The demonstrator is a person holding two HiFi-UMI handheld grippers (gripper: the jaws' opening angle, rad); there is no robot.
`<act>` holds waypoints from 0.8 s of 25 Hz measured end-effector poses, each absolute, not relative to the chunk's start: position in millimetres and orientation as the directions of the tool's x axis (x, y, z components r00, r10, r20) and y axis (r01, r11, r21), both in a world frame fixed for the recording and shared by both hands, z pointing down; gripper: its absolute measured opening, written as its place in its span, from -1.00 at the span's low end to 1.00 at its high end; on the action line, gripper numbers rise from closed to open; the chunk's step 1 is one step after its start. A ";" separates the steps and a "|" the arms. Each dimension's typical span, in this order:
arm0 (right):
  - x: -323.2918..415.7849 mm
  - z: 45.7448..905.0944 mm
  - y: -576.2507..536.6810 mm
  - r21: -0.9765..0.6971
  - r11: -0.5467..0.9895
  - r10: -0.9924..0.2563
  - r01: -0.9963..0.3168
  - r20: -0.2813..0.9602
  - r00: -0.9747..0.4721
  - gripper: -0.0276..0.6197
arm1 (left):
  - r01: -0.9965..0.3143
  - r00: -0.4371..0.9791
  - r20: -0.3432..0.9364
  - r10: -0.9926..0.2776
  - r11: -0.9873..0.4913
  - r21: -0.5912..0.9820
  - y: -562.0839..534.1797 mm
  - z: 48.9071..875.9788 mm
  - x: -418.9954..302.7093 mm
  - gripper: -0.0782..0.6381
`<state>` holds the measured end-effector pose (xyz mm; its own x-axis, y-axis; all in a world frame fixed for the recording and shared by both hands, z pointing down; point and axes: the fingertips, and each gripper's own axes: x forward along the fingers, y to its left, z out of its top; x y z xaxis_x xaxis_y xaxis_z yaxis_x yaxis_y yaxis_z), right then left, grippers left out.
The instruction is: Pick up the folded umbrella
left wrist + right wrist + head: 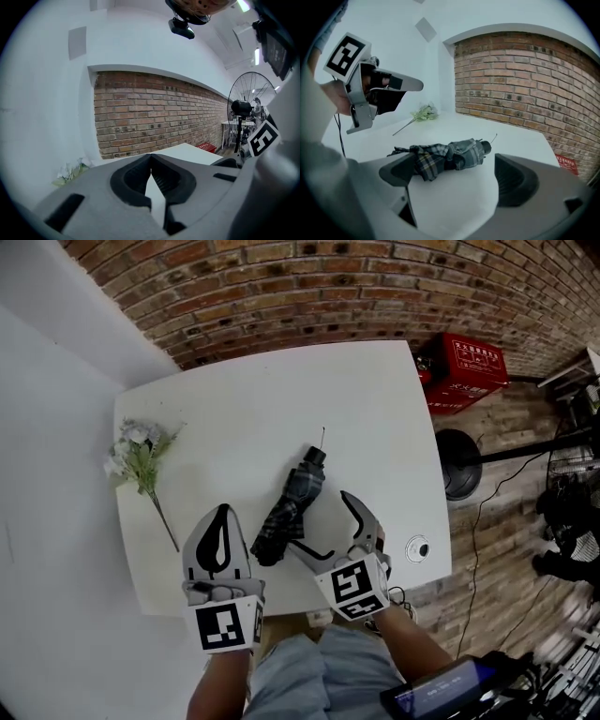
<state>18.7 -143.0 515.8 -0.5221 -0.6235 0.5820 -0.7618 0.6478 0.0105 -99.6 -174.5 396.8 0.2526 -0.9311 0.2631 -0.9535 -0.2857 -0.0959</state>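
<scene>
Right claw [452, 180]: released, jaws wide, nothing between them. Umbrella [445, 158]: folded, plaid, flat on white surface [375, 427], just past the jaw tips. Left claw [151, 161]: clenched, empty. Flowers [139, 454]: surface's left edge.

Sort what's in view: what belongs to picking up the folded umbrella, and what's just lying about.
For the job: folded umbrella on the white table; right gripper, open, close to it; left gripper, shut, empty.

Lying about: flower sprig at the table's edge; small round disc on the table; red crate and fan stand on the floor.
</scene>
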 end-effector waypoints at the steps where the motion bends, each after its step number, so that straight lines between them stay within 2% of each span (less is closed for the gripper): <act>1: 15.8 513.0 -145.1 0.007 0.644 -0.628 -0.765 0.576 -0.524 0.73 | -0.953 0.253 0.260 -0.932 -0.286 -0.099 -175.5 394.2 -101.8 -0.76; 8: -11.5 499.9 -158.4 0.033 0.628 -0.662 -0.777 0.548 -0.512 0.73 | -0.953 0.247 0.244 -0.938 -0.281 -0.117 -181.8 381.8 -126.9 -0.76; 13: -12.7 510.5 -171.4 -0.035 0.507 -0.698 -0.861 0.569 -0.434 0.71 | -0.952 0.248 0.255 -0.935 -0.284 -0.117 -186.0 386.0 -147.0 -0.76; 20: -17.2 531.2 -179.3 -0.110 0.389 -0.709 -0.915 0.598 -0.373 0.73 | -0.943 0.278 0.285 -0.918 -0.317 -0.103 -198.4 405.4 -165.6 -0.76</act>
